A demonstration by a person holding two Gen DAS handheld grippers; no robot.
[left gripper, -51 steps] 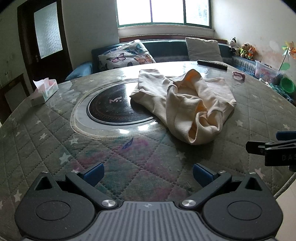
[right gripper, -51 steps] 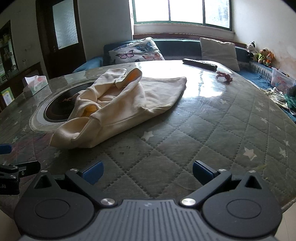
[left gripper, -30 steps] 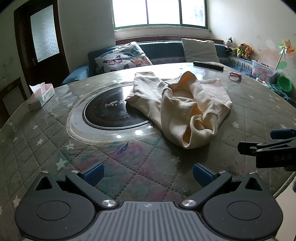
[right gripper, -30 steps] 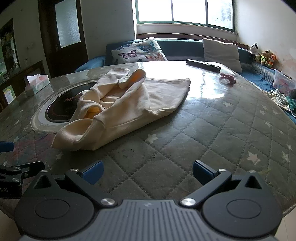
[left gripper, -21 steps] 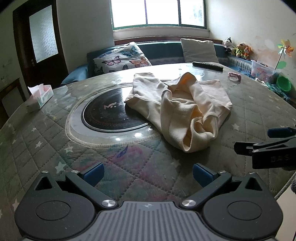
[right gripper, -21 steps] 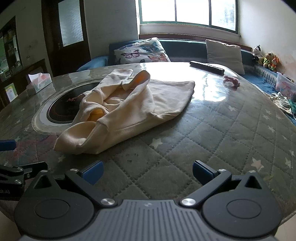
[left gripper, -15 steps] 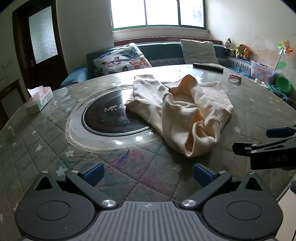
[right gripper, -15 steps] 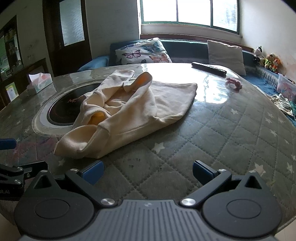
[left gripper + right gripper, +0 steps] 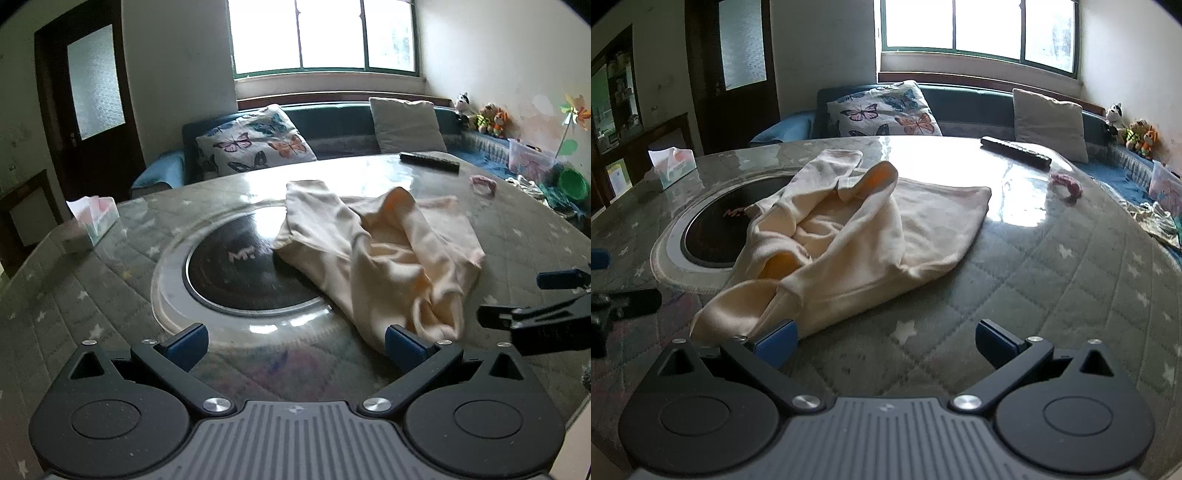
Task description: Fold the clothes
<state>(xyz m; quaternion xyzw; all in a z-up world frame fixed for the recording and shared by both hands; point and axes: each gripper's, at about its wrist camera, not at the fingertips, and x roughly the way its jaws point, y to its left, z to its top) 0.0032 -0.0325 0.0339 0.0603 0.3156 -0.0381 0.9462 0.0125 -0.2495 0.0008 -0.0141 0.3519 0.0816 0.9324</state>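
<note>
Both tongs (image 9: pixel 295 341) (image 9: pixel 884 341) wide open, empty; crumpled cream garment (image 9: pixel 849 240) seemingly lengthwise toward the window.

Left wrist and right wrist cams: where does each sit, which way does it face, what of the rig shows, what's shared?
Left wrist: on the left gripper, low at the table's near edge, facing the window; its open fingers show, right gripper at right.
Right wrist: on the right gripper, same heading; open fingers show, the other gripper at left.
Shared: cream garment, tissue box, remote control, butterfly pillow.
</note>
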